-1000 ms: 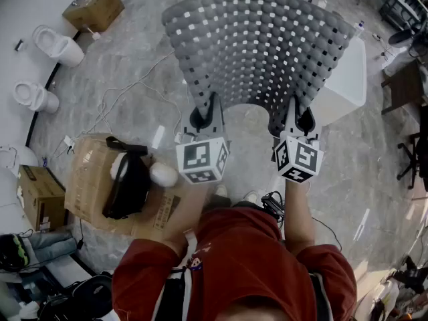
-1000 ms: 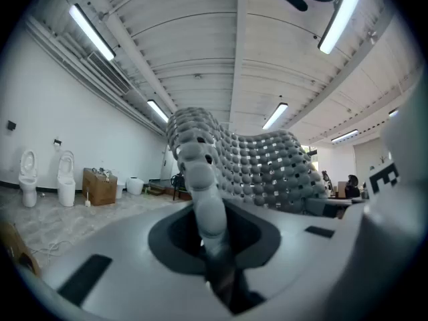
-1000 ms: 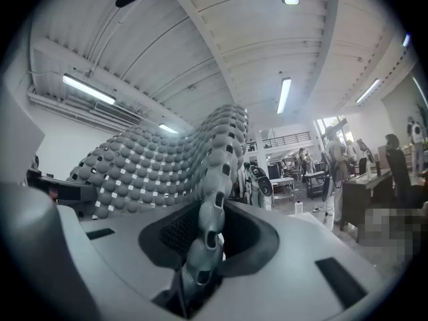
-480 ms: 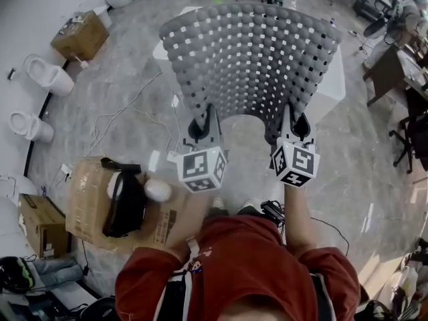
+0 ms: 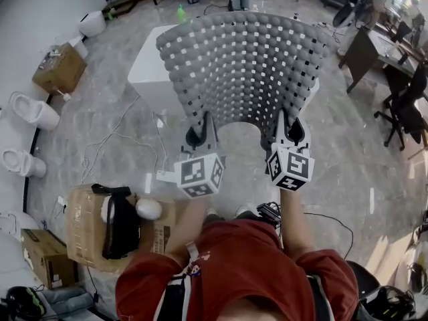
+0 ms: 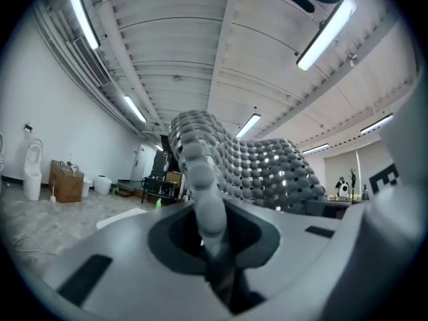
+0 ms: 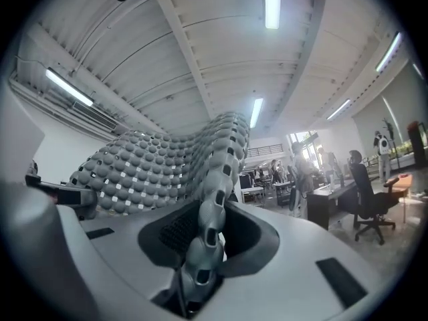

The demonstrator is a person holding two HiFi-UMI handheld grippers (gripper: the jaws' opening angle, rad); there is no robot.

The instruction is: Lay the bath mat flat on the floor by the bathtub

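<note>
While held aloft, the bath mat (image 5: 244, 65) nears the bathtub (image 5: 148, 72)
Over the last second the white bathtub has slid out from behind the mat toward 11 o'clock, so the carry looks nearly done; the left gripper (image 5: 200, 134) and right gripper (image 5: 289, 130), jaws narrow, each pinch its near edge; grey, pebbled, pierced with square holes, it arches at 12 o'clock, off the floor (image 5: 364, 159)

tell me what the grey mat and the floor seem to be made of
Bath mat: probably soft rubber or silicone, matte grey; moulded round bumps, square holes, and it bends while held. Floor: likely polished stone or marble-look tile; grey veining, glossy light reflections.
</note>
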